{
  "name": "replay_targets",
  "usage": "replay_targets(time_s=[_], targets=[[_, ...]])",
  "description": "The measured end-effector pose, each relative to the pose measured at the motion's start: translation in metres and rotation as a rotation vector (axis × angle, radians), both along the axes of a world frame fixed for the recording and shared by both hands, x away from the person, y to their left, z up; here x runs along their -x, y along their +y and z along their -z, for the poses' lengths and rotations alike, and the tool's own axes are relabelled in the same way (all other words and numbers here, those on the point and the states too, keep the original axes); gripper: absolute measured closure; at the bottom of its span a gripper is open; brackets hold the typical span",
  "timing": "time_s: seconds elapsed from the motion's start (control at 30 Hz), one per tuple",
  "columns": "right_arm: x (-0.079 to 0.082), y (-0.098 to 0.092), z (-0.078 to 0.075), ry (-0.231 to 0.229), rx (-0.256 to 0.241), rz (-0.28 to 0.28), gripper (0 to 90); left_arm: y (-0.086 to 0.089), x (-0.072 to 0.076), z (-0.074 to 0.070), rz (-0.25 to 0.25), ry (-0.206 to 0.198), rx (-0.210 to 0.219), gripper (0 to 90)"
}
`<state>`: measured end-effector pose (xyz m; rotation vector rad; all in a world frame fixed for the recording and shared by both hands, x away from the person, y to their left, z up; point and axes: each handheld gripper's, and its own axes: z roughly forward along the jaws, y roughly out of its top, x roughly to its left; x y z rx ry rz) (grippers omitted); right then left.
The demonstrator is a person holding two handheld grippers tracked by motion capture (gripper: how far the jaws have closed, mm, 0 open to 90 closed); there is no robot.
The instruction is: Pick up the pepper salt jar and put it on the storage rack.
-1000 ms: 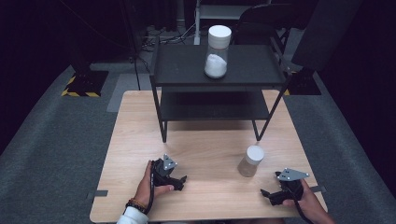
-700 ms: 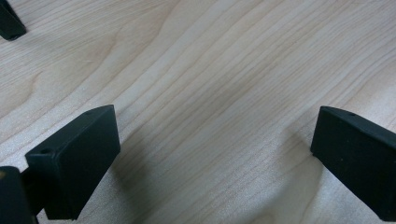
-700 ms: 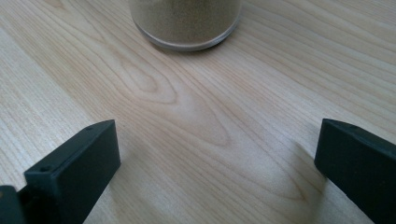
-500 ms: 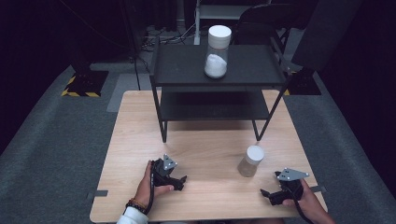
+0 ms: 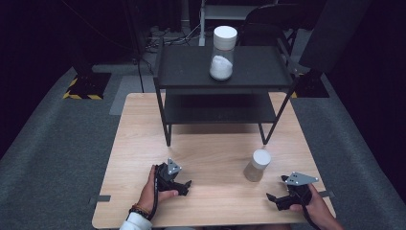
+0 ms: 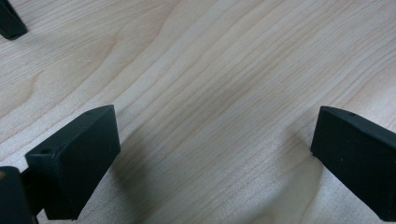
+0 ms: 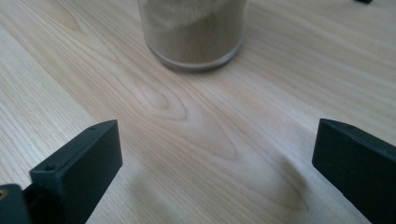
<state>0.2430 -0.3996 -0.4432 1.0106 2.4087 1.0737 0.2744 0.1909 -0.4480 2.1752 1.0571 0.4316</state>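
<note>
A small jar of brown powder with a white lid [image 5: 257, 165] stands on the wooden table [image 5: 215, 153], front right. In the right gripper view the jar's base [image 7: 194, 35] sits just ahead of my open jaws. My right gripper [image 5: 276, 198] rests on the table to the right of the jar and nearer the front edge, open and holding nothing [image 7: 215, 158]. Resting at the front left, my left gripper [image 5: 186, 188] is open over bare wood [image 6: 212, 149]. A taller jar of white powder [image 5: 223, 52] stands on top of the black shelf [image 5: 191, 72].
The black two-tier shelf stands on the far half of the table, its legs [image 5: 167, 129] reaching the middle; one foot [image 6: 10, 23] appears in the left gripper view. Grey carpet [image 5: 57, 143] surrounds the table. A chair [image 5: 268, 19] and cables lie behind.
</note>
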Motion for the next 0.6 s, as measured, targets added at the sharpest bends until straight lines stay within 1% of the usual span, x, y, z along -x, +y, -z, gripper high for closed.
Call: replay_targets(time_s=[0.13,0.23,0.27,0.43,0.6], targets=[[0.003,-0.001,-0.005,-0.024,-0.039,-0.004,1.2,0.0,0.0,0.0,0.0,0.0,0.0,0.8],[0.005,0.003,-0.008,-0.046,-0.05,-0.014,1.2,0.0,0.0,0.0,0.0,0.0,0.0,0.8],[0.006,0.004,-0.008,-0.055,-0.065,-0.017,1.3,0.0,0.0,0.0,0.0,0.0,0.0,0.8],[0.014,0.009,-0.01,-0.137,-0.115,-0.027,1.4,0.0,0.0,0.0,0.0,0.0,0.0,0.8],[0.015,0.012,-0.014,-0.176,-0.149,-0.013,1.4,0.0,0.0,0.0,0.0,0.0,0.0,0.8]])
